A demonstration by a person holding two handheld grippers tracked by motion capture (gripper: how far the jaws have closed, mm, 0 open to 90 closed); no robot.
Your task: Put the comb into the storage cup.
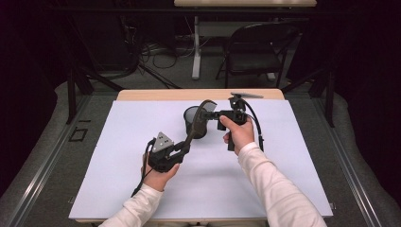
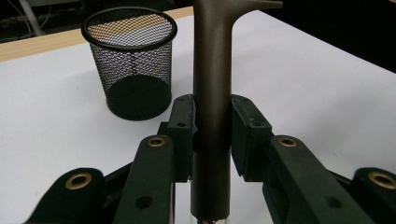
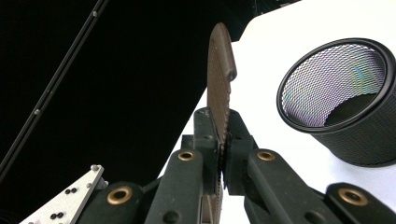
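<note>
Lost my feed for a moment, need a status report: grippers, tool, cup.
Left gripper shut on spatula handle. Right gripper shut on spatula blade. Mesh cup upright, empty, right behind the spatula.

A mesh cup (image 1: 195, 122) stands on the table (image 1: 142, 142), far of centre. The left gripper (image 1: 182, 150) sits near-left of it, the right gripper (image 1: 204, 115) just right.

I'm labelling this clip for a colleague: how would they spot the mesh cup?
Start at the white table and look to the middle of its far half. The mesh cup stands upright and open-topped there, the only thing resting on the table, black and see-through.
</note>
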